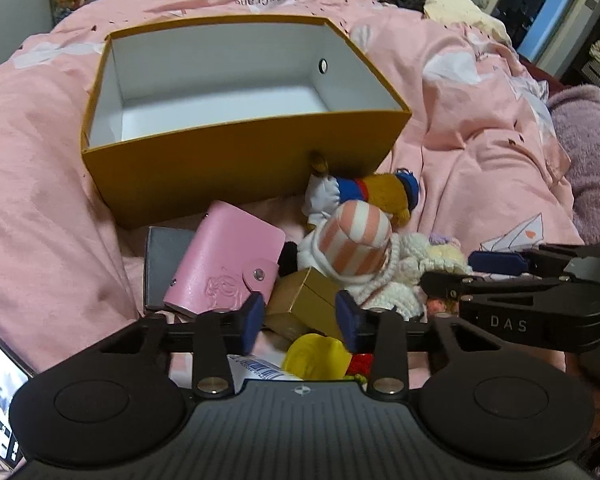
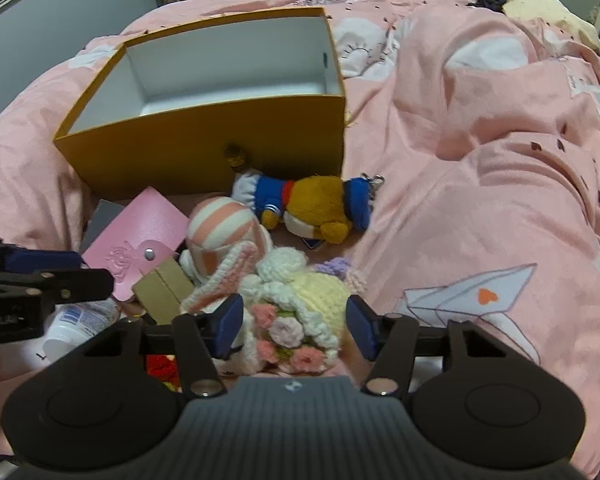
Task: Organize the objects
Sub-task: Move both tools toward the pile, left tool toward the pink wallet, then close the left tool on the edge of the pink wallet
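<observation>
**Meanwhile, grippers poise over a bedtop jumble**

The left gripper [image 1: 300, 316] hangs spread above a small gold cardboard box [image 1: 300, 300]; the right gripper [image 2: 296, 322], likewise spread, flanks a cream crocheted doll with pink flowers [image 2: 300, 320], apparently without touching. Behind, an open orange box with white lining [image 1: 236, 168] sits on the pink quilt [image 2: 480, 160].

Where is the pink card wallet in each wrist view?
Left wrist: pink card wallet left of centre, just above the left tongs.
Right wrist: pink card wallet at left, partly hidden by the left tongs.
Shared landmark: yellow box behind it.
</observation>
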